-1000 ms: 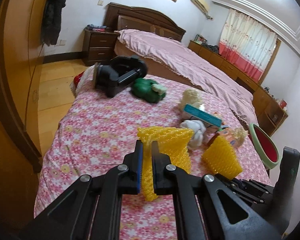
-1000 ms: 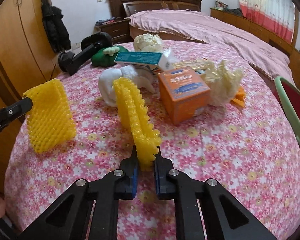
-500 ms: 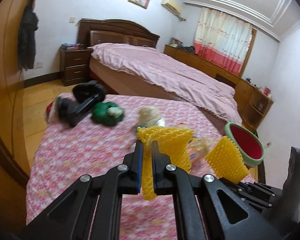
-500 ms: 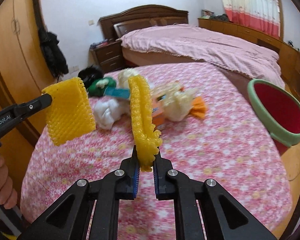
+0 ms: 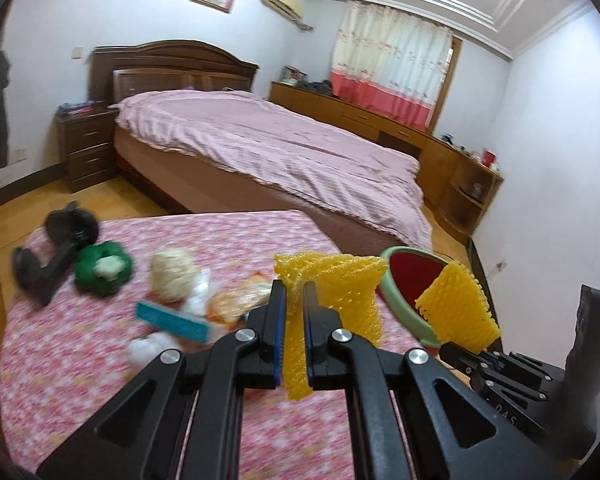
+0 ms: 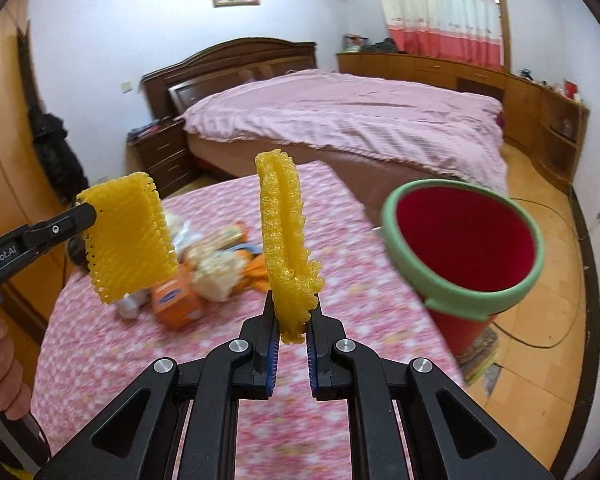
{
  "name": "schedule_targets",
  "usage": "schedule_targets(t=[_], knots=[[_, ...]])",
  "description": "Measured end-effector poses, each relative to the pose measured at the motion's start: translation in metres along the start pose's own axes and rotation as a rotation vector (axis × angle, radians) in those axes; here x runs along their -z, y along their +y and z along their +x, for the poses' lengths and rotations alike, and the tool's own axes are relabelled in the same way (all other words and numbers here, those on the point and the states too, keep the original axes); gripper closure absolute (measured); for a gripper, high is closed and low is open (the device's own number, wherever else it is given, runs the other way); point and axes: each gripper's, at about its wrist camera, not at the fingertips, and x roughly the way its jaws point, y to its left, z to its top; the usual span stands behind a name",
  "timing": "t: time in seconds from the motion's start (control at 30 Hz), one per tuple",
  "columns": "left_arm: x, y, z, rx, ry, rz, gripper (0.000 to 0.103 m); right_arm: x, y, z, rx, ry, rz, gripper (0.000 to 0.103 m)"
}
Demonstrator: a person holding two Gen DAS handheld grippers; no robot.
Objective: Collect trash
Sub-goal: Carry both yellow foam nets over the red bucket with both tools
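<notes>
My left gripper point(image 5: 293, 300) is shut on a yellow foam net point(image 5: 340, 296), held above the flowered table; that net also shows in the right wrist view point(image 6: 128, 236). My right gripper point(image 6: 292, 312) is shut on a second yellow foam net point(image 6: 284, 240), which shows in the left wrist view point(image 5: 458, 308). A red bin with a green rim point(image 6: 464, 240) stands off the table's right edge, right of both nets; it also shows in the left wrist view point(image 5: 404, 280).
On the pink flowered table point(image 6: 220, 360) lie an orange box point(image 6: 176, 300), crumpled wrappers point(image 6: 216, 272), a teal box point(image 5: 172, 318), a green toy point(image 5: 102, 266) and a black tool point(image 5: 48, 256). A large bed point(image 5: 260, 140) stands behind.
Both grippers have risen and swung right with their foam nets. The red bin has come closer and larger in the right wrist view; the table trash has slid left.
</notes>
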Motion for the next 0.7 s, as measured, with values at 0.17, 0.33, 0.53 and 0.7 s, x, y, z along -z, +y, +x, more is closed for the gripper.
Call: schedule_targets(t=[0.17, 0.33, 0.53, 0.7], knots=[[-0.010, -0.039, 0.032, 0.031, 0.033, 0.051, 0.097, -0.011, -0.035, 0.005, 0.040, -0.009, 0.031, 0.091], [-0.017, -0.074, 0.069, 0.052, 0.079, 0.084, 0.097, -0.018, -0.073, 0.012, 0.067, -0.007, 0.083, 0.091], [-0.024, -0.119, 0.119, 0.088, 0.110, 0.112, 0.097, -0.025, -0.122, 0.026, 0.086, 0.019, 0.136, 0.091], [-0.025, -0.149, 0.159, 0.113, 0.142, 0.133, 0.097, -0.029, -0.156, 0.042, 0.098, 0.047, 0.173, 0.091]])
